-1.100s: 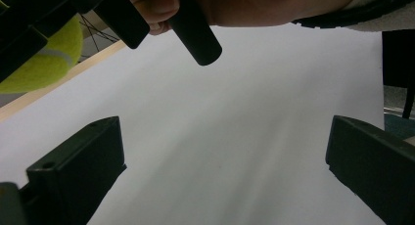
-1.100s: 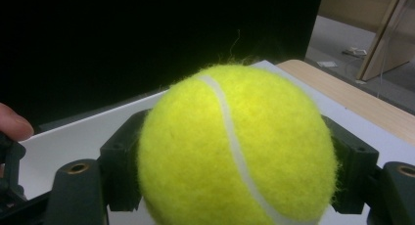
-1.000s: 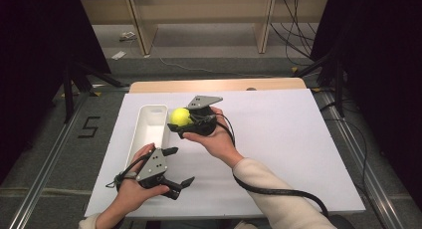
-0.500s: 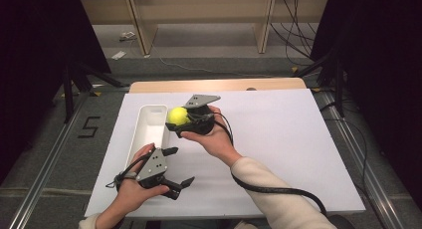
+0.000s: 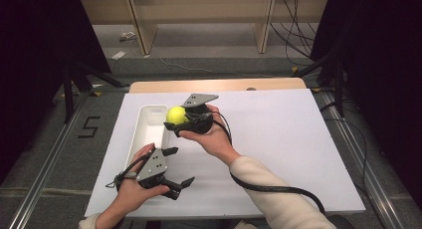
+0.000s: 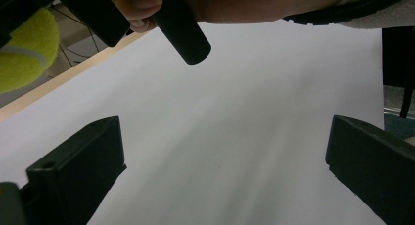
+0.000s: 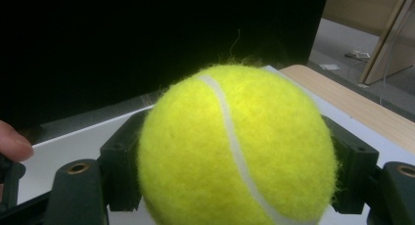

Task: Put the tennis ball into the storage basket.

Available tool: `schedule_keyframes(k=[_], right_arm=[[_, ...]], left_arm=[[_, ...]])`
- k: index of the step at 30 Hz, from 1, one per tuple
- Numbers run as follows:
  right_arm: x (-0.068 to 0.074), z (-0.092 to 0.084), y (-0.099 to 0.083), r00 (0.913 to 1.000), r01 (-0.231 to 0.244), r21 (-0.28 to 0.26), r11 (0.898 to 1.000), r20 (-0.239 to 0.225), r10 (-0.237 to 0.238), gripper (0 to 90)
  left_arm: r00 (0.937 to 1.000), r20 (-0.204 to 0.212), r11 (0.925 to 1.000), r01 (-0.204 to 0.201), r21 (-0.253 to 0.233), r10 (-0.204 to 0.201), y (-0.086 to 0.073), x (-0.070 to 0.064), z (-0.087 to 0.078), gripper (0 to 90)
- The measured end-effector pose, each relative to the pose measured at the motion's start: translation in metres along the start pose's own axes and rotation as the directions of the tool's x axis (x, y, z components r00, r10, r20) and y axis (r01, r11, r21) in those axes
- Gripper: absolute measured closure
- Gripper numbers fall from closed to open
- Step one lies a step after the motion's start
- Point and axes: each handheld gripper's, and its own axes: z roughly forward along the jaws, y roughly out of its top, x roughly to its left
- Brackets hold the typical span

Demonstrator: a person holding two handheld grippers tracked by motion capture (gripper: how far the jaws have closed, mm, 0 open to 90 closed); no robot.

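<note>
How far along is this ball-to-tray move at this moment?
Done: the tennis ball is off the table, clamped in the right gripper. In hand: it hangs beside the white tray, at its right rim. Left: release it into the tray, which looks empty. The left gripper rests open near the table's front edge.

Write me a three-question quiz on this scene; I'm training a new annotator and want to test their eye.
1. True or false: the right gripper holds the tennis ball.
2. The left gripper is: A) open, B) shut on the ball.
3. What white container lies on the table, left of the ball?

Key: 1 true; 2 A; 3 the tray.
</note>
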Motion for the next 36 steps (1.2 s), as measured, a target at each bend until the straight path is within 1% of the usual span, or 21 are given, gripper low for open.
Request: schedule_keyframes(k=[36], right_arm=[[0.003, 0.01, 0.006, 0.9998, 0.01, 0.007, 1.0, -0.014, -0.01, 26.2]], left_arm=[[1.0, 0.002, 1.0, 0.0, 0.0, 0.0, 0.0, 0.0, 0.0, 0.4]])
